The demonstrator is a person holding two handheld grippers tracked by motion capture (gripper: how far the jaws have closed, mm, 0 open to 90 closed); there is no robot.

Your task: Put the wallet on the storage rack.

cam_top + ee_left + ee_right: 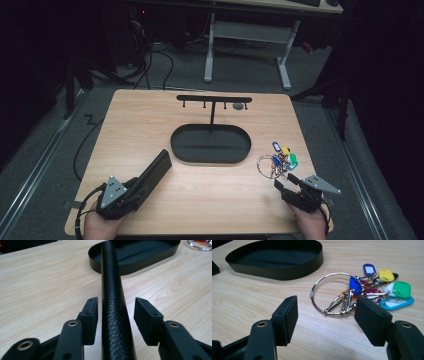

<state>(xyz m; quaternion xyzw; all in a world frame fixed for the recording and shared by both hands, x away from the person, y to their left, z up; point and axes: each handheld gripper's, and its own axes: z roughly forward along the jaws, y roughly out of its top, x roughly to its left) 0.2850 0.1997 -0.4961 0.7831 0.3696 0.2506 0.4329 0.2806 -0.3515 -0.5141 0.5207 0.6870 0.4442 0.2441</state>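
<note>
A long black leather case (pixel 155 170) lies on the wooden table, pointing at a black oval tray (pixel 210 159). My left gripper (pixel 137 186) is open, and the near end of the case (pixel 111 277) lies between its jaws with a small gap on each side. At the right, a metal key ring with several coloured tags (pixel 277 162) rests on the table. My right gripper (pixel 285 181) is open just short of it. In the right gripper view the key ring (pixel 367 287) lies just beyond the open right gripper (pixel 327 302).
A black T-shaped hook rack (pixel 214 99) rises from the tray's far side, with a small grey item (pixel 238 106) hanging near its right end. The tray wall (pixel 150 260) stands just past the case's far end. A white desk frame (pixel 285 65) stands beyond the table.
</note>
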